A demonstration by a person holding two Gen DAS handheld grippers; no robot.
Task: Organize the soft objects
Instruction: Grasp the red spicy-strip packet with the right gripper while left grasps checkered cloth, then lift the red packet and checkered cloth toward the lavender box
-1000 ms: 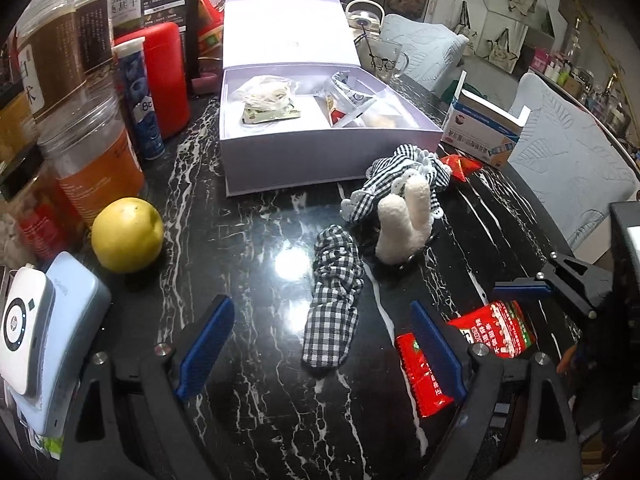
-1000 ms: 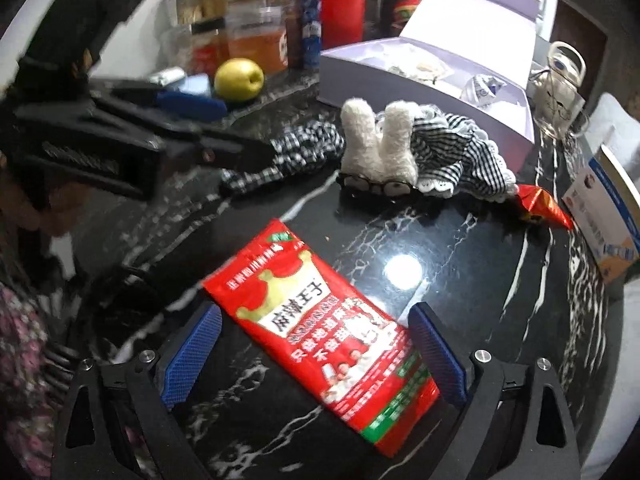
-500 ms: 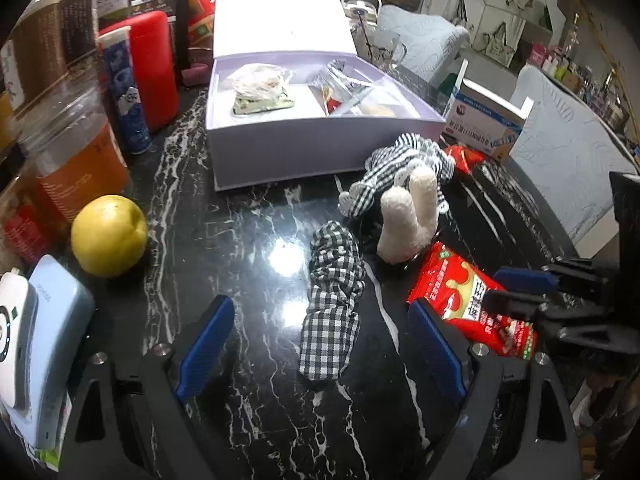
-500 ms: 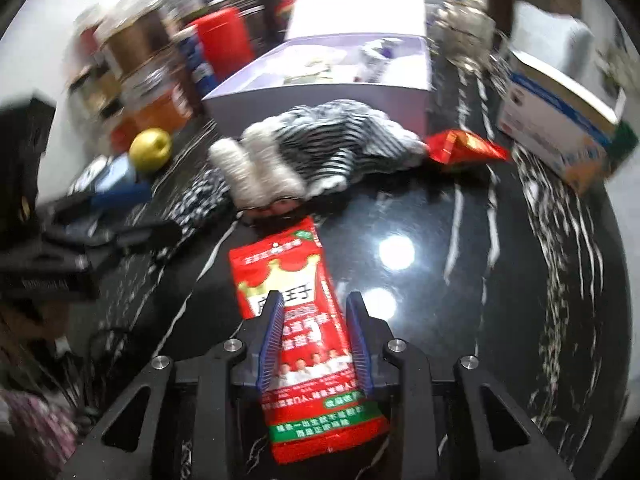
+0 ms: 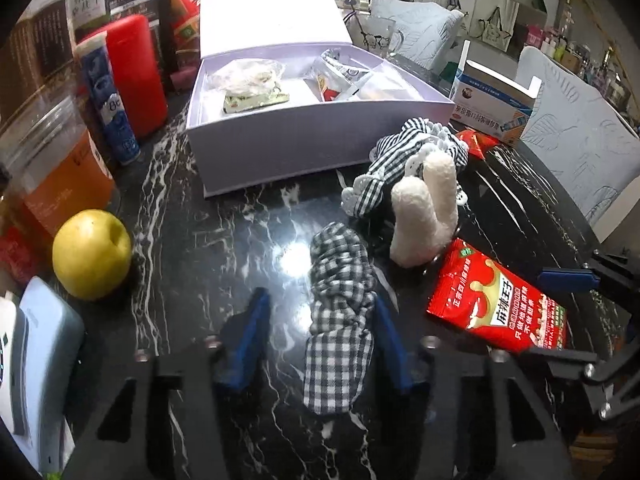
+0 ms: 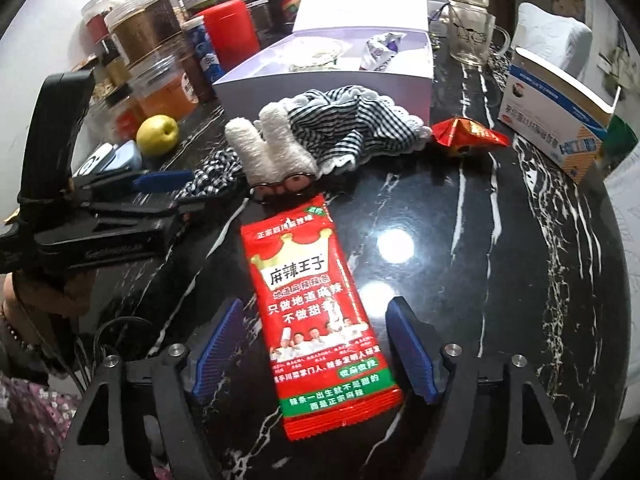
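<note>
Gingham cloth (image 5: 340, 320), crumpled lengthwise

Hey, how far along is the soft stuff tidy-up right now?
Barely started. Only packets show in the lavender box. In hand: the left gripper, open, straddles the checkered cloth. Left: that cloth, the white plush and the striped fabric, all on the table. The right gripper, open, straddles the red snack packet.

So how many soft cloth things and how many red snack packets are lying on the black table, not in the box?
Soft cloth things: 3 (checked scrunchie, fluffy white ears, striped frilly cloth)
Red snack packets: 2 (big packet, small packet)
Total: 5
</note>
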